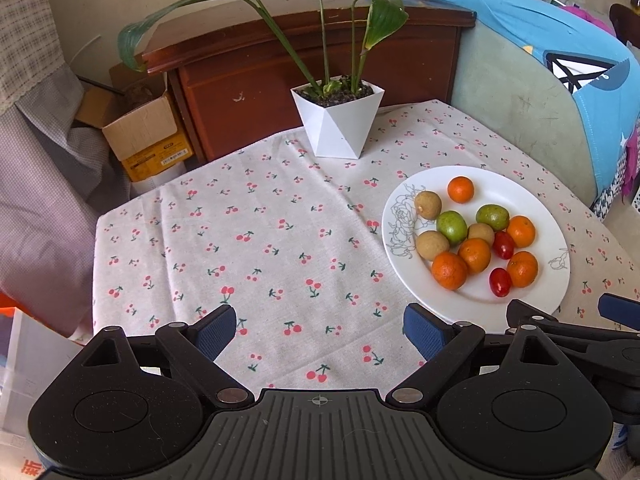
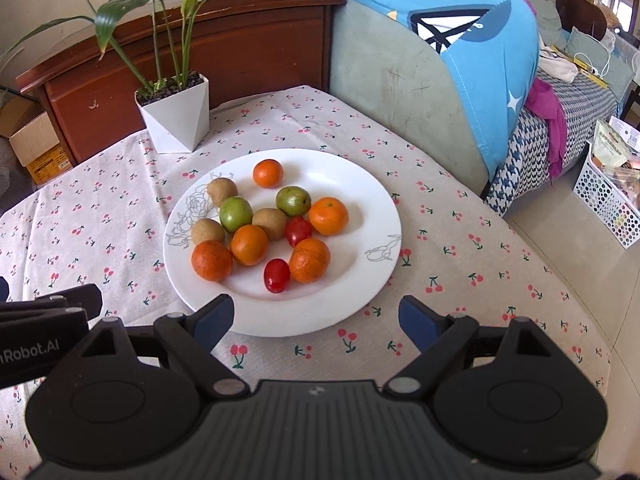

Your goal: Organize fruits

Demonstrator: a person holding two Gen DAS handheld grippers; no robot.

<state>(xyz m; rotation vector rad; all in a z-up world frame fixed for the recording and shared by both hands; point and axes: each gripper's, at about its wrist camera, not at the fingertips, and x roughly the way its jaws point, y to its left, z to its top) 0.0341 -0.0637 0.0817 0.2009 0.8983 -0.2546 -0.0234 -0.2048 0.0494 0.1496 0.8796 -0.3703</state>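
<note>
A white plate (image 2: 360, 200) sits on the cherry-print tablecloth (image 2: 460, 248) and holds mixed fruit: several oranges (image 2: 328, 216), two green fruits (image 2: 236, 213), three tan-brown fruits (image 2: 222, 192) and two red cherry tomatoes (image 2: 277, 275). My right gripper (image 2: 316, 320) is open and empty, just in front of the plate's near rim. My left gripper (image 1: 320, 332) is open and empty over bare cloth, left of the plate (image 1: 532, 196). The right gripper (image 1: 572, 316) shows at the lower right of the left wrist view.
A white faceted pot with a green plant (image 1: 338, 120) stands at the table's far side. A brown wooden cabinet (image 1: 280, 76) and a sofa with a blue cover (image 2: 460, 60) lie behind. A cardboard box (image 1: 148, 136) sits left; a white basket (image 2: 608, 196) right on the floor.
</note>
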